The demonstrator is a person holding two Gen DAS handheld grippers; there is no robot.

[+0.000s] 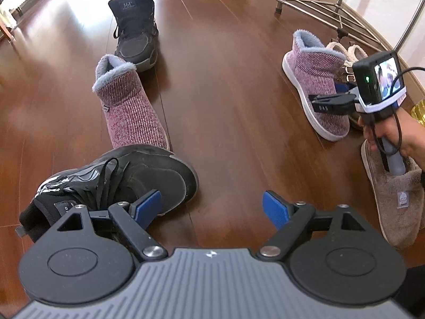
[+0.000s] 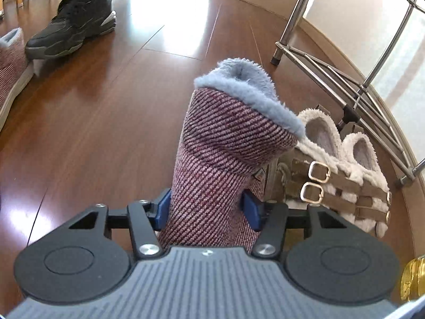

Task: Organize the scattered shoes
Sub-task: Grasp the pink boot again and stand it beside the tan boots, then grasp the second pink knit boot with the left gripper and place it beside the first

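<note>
My right gripper is shut on a pink knit boot with a blue fleece collar, its blue pads pressing both sides of the toe end. In the left wrist view that boot stands on the floor at the right, with the right gripper on it. Its mate lies left of centre, collar away from me. My left gripper hangs open over bare floor, nothing between its fingers. One black sneaker lies just left of it. A second black sneaker stands farther back.
A pair of cream fleece buckle sandals sits right beside the held boot, in front of a metal rack by the wall. A tan slipper lies at the right, under the person's hand. Wooden floor lies between the shoes.
</note>
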